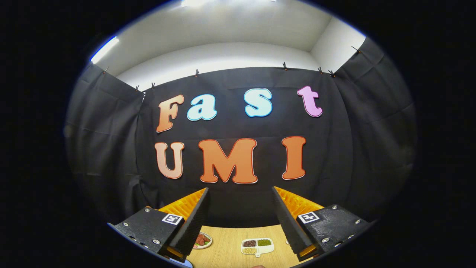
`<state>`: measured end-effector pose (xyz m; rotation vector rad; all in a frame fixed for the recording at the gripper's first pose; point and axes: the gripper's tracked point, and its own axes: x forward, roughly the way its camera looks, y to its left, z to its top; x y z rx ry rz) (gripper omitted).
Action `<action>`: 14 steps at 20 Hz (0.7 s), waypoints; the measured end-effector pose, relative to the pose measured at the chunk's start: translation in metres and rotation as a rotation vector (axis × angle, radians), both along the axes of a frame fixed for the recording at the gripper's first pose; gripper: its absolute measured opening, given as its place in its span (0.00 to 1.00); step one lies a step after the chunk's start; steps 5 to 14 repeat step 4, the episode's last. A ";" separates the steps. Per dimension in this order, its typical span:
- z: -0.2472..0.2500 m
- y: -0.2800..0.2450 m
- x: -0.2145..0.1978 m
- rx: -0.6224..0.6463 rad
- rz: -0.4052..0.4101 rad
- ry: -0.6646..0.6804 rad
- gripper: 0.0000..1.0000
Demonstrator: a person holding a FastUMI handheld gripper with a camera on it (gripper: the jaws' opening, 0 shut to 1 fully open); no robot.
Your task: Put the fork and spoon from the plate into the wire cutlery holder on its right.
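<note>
Tool (240, 208) being held high, fingers spread wide, nothing gripped.
Progress is not being shown: a divided dish (257, 247) at 6 o'clock and a food plate (203, 240) at 7 are being seen on the counter (230, 253).

A sliver of pale blue rounded edge (185, 263) lies low beside the gripper (240, 190), just under its left finger; too little of it is seen to tell whether it is the plate. The gripper's fingers stand wide apart with nothing between them, above the wooden table (227, 247)
</note>
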<state>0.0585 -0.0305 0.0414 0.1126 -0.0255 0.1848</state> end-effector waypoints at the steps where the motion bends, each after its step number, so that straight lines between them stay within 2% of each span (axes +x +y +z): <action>1: 0.001 -0.001 -0.001 -0.004 -0.001 -0.006 0.97; 14: 0.003 0.001 -0.004 -0.017 0.000 -0.021 0.97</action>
